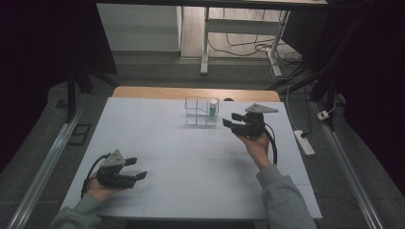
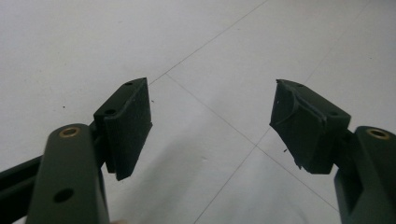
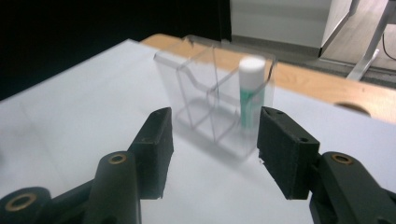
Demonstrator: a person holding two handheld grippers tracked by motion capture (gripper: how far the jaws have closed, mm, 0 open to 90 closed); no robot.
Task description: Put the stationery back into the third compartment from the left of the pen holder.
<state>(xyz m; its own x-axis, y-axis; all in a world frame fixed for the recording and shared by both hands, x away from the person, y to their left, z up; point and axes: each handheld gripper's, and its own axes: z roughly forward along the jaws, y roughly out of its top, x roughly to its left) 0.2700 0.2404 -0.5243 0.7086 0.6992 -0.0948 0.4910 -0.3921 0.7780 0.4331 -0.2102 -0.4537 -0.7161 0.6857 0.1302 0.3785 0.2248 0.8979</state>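
Both jaws wide, empty; right gripper point(image 3: 212, 140) view reveals divided clear organizer point(image 3: 205, 100), green tube point(image 3: 251, 93) upright.

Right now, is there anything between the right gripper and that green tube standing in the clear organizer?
Only the organizer's own clear wall. The right gripper, jaws open, points at the clear organizer, with bare white table between them. The green tube stands upright in a compartment behind that wall, so it looks reachable from above rather than straight on.
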